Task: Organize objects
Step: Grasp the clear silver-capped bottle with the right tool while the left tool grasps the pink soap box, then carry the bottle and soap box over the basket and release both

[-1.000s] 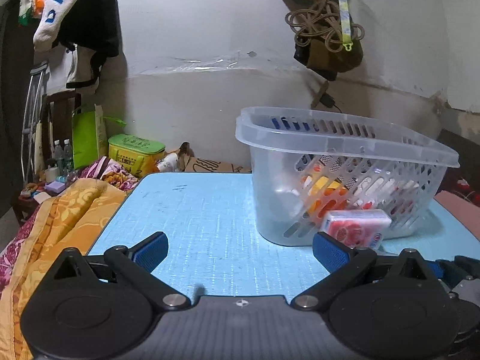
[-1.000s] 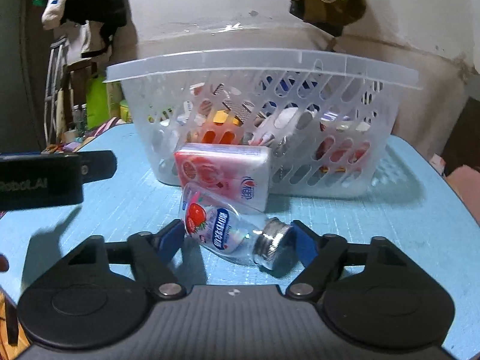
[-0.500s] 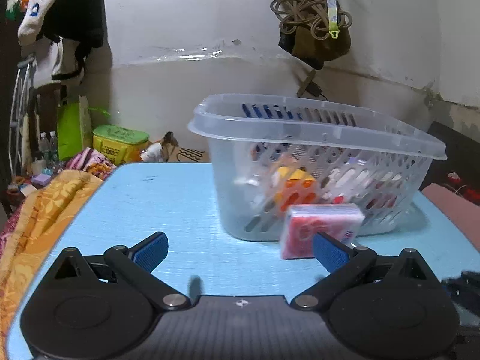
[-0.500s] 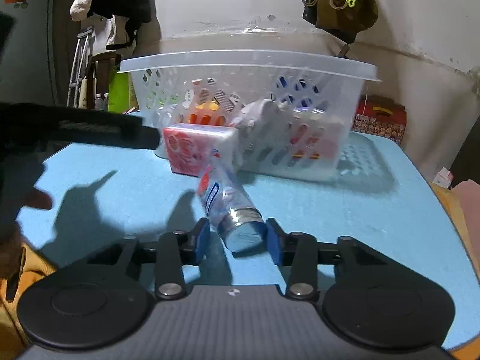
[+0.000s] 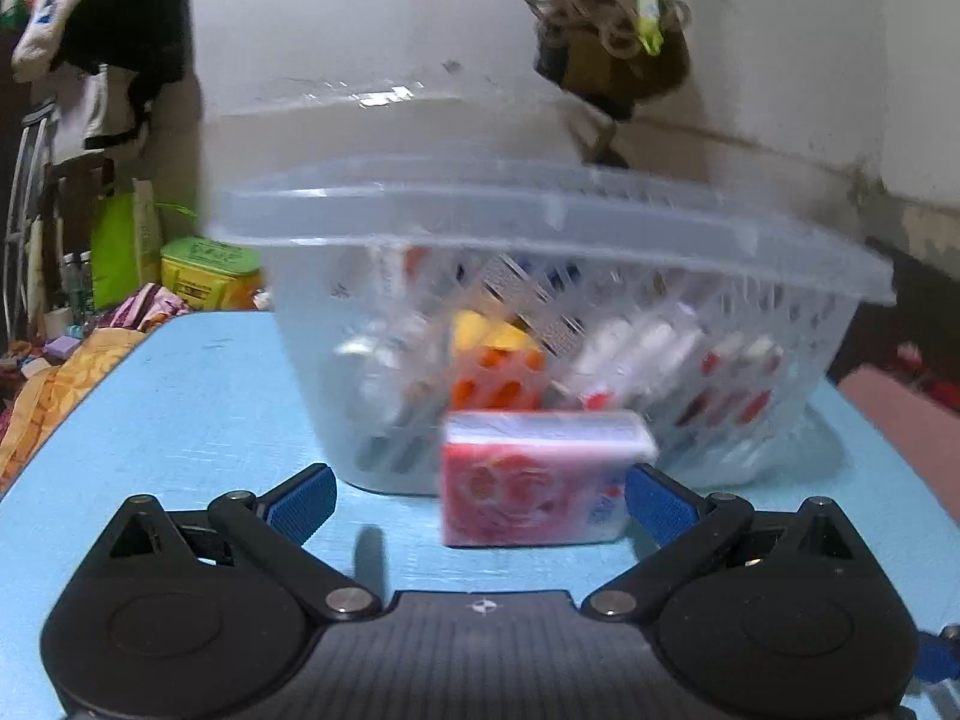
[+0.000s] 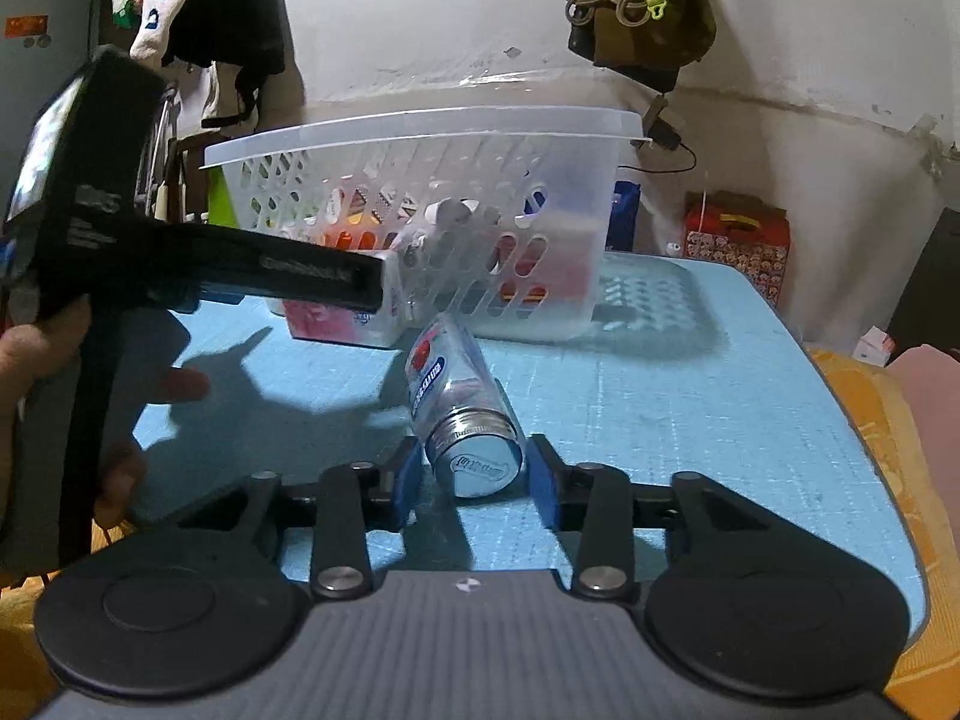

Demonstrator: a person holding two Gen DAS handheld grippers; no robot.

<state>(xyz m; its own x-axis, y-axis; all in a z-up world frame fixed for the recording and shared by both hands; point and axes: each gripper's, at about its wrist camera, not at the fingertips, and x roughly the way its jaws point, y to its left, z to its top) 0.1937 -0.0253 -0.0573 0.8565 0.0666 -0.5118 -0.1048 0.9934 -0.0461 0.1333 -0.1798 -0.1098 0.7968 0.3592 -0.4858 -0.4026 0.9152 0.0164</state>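
In the left wrist view, a pink tissue pack (image 5: pixel 534 480) lies on the blue table (image 5: pixel 180 420) against a clear slotted basket (image 5: pixel 540 222). My left gripper (image 5: pixel 480 501) is open around the pack, whose right end is near the right pad; the picture is too blurred to show contact. In the right wrist view, a small clear bottle (image 6: pixel 456 384) with a strawberry label lies on the table, its metal cap towards me. The jaws of my right gripper (image 6: pixel 475 480) are opening, and the cap sits between the pads with a thin gap on each side.
The basket (image 6: pixel 420 138) holds several packets and bottles. A hand (image 6: pixel 30 360) holds the black left gripper body (image 6: pixel 180 264) across the left of the right wrist view. Patterned cloth (image 5: pixel 54 384) lies past the table's left edge, an orange cloth (image 6: pixel 870 420) past its right.
My left gripper moved up to the basket, and the tissue pack now sits between its fingers. My right gripper closed on the bottle cap, turned the bottle lengthwise, then loosened.
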